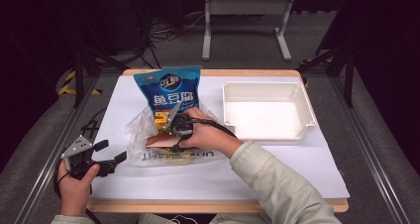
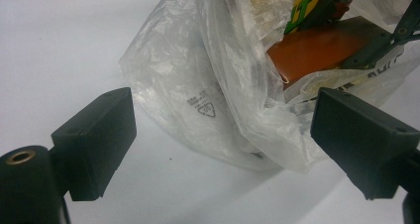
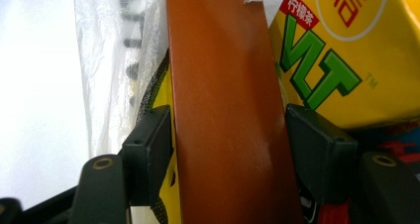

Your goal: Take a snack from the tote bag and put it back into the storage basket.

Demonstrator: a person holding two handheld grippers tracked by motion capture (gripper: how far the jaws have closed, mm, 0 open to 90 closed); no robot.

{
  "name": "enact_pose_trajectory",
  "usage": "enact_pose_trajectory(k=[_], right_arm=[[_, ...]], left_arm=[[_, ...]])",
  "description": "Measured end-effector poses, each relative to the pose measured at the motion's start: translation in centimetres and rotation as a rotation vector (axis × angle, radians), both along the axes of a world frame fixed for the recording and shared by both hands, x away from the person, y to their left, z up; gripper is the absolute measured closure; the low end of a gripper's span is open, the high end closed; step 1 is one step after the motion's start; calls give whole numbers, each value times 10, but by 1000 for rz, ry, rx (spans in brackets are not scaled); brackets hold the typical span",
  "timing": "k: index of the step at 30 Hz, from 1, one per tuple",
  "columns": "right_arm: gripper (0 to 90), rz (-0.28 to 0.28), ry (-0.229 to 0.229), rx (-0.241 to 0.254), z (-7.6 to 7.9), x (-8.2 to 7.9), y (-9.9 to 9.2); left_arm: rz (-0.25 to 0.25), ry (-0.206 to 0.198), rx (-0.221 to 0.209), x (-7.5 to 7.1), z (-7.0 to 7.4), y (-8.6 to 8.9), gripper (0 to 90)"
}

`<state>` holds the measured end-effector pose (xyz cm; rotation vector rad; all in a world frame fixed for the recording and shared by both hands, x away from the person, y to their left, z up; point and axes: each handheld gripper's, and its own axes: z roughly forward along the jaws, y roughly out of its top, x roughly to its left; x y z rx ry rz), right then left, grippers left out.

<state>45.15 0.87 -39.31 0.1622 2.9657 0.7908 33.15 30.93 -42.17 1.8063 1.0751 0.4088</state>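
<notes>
At the lower left of the high view, my left gripper [image 1: 115, 160] sits near the table's front edge. Its jaws are spread wide apart with nothing between them. In the left gripper view, my two black pads [image 2: 96, 140] stand far apart at the bottom, and the clear plastic bag [image 2: 208, 95] lies just past them in the middle of the frame, not touching them.

In the middle of the high view, the clear plastic bag [image 1: 141, 135] lies crumpled on the white table [image 1: 277, 169]. A blue snack bag [image 1: 170, 90] stands up just behind it. My right gripper [image 1: 171, 127] reaches into the bag's mouth.

In the right gripper view, a long brown box [image 3: 223, 110] runs up the middle of the frame. My jaws sit on both sides of it, right against it, so I am gripping the brown box. A yellow drink carton [image 3: 341, 50] with green letters fills the upper right.

At the right of the high view, a white tray [image 1: 309, 110] rests on the table, well apart from the bag.
</notes>
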Motion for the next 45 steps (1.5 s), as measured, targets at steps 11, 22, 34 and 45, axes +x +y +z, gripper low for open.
enact_pose_trajectory(k=[11,22,34,45], right_arm=[[344,3,-1,-14,0,-2,2],[381,22,-5,-77,-7,-5,8],[425,37,-40,-83,0,-6,5],[427,25,-77,-28,22,-8,-4]], left_arm=[[-10,4,4,1,-1,1,101],[-14,5,4,1,-1,1,100],[-9,5,-2,1,-1,2,100],[-44,2,11,3,0,-8,111]])
